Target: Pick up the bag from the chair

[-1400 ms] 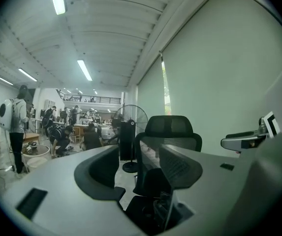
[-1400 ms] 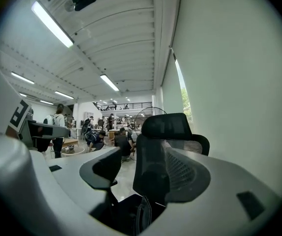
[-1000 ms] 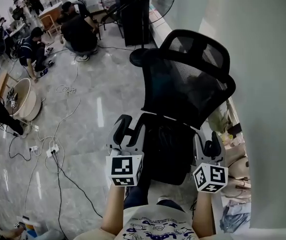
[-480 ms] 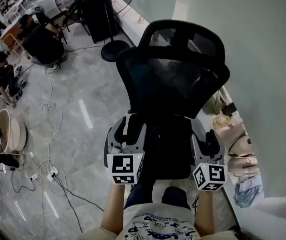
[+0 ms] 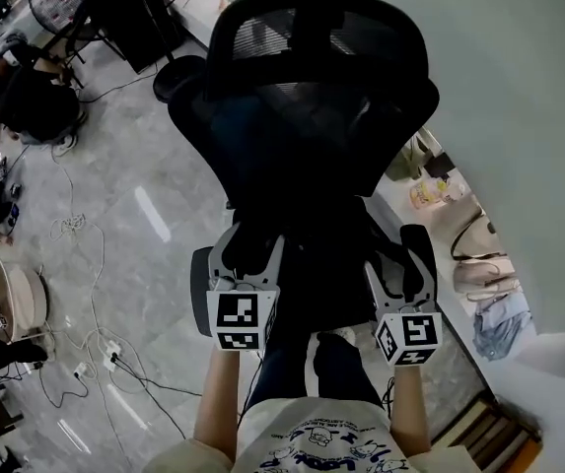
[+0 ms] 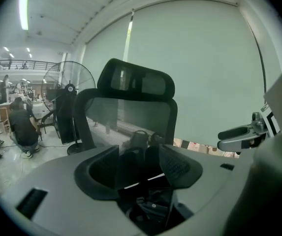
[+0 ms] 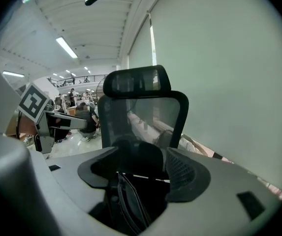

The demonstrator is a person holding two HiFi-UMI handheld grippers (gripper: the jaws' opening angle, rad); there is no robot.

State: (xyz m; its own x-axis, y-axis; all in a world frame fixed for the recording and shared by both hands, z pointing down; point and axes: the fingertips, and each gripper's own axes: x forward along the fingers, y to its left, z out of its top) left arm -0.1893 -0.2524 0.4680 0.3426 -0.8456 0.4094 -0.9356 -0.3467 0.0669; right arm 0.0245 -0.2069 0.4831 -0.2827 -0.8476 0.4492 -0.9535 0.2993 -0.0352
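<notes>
Both grippers have dropped toward the seat of the mesh office chair (image 5: 312, 116), which now fills the head view from 12 o'clock to centre.
Jaws of the left gripper (image 5: 252, 246) stand apart, gripping nothing. Those of the right gripper (image 5: 400, 256) have just been opening and stand wide, with a strap of the bag (image 7: 127, 200) between them, unpressed. Black bag lies on the black seat, so its outline is hard to make out in the head view; only straps show in the gripper views. Glossy grey stone floor (image 5: 144, 215) carries loose cables (image 5: 95, 338) at 8 o'clock. Handbags (image 5: 484, 279) line the pale wall (image 5: 499, 87) at 3 o'clock. Crouching people (image 5: 31, 101) sit at 10 o'clock.
</notes>
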